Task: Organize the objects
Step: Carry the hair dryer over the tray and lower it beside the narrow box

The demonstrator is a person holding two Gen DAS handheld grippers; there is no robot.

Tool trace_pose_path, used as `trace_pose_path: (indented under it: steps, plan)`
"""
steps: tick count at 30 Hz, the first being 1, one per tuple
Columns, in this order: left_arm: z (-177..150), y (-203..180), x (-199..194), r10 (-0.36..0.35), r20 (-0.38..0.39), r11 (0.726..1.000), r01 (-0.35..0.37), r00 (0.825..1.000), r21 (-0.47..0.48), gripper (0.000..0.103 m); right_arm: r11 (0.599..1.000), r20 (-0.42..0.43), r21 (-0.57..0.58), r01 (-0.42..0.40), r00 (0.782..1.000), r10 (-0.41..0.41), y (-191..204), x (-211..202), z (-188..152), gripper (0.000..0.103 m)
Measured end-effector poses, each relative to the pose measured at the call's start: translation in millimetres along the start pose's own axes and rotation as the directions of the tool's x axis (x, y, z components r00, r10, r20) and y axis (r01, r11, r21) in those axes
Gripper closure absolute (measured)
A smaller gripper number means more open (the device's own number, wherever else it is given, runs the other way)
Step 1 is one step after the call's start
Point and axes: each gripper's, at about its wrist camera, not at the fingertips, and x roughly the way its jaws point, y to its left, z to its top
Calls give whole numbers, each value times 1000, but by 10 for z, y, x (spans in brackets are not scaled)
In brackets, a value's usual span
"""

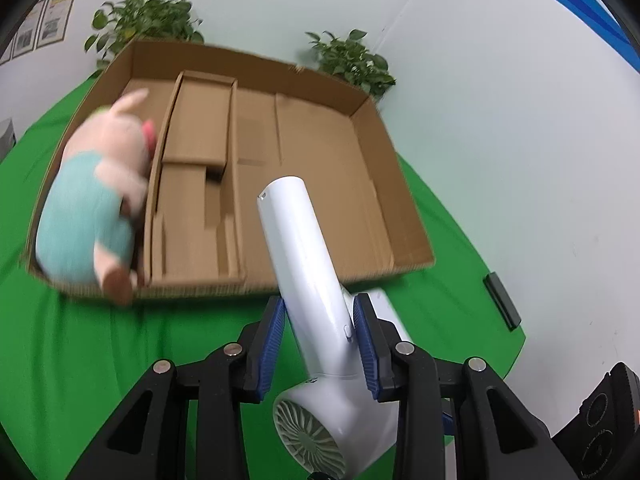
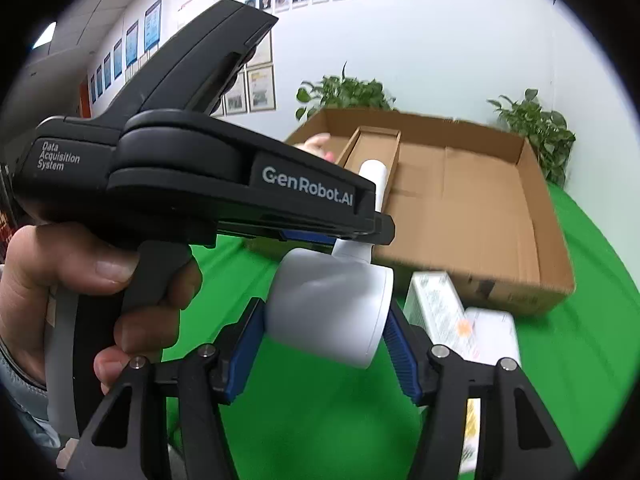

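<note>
A white hair dryer is held in the air in front of an open cardboard box. My left gripper is shut on its handle, which points toward the box. My right gripper is shut on the dryer's round head. The left gripper's black body fills the left of the right wrist view. A pink plush pig in a blue outfit lies in the box's left compartment. The box has a cardboard divider.
Green cloth covers the table. Two white packaged boxes lie on the cloth before the cardboard box. A dark flat object lies at the table's right edge. Potted plants stand behind the box by the wall.
</note>
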Motion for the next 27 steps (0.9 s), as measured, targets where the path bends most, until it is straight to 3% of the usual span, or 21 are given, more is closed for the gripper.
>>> trace_pose_path:
  steps: [5,8,14,18,22,27]
  plan:
    - [338,-280,-88,-17,13,999,16,1000,42,70,999,22,36,10,1000,-11,-233,70,281,45]
    - [436,-421,-393,-29,27,997,27,999,79,70,999,33,26,38,999,-38,-352,127,449,45]
    - [945,-537,-320,-46,31,993,43,998,109,70,999,20,33,33,999,-34,-653,311,826,45]
    - [1241,-541,-152,-31,20,992,29,999,122,70,999,-7,45,30,1000,-29,-834,547,1020,45]
    - [1442,-399,239,5,-47,995,0,999,98,70,995,-72,102,-12,997,19,-1028,862,1068,45]
    - [1421,-124,763,49,-138,998,-42,989,53,70,990,-183,131,-47,981,71,-1186,1311,948,45]
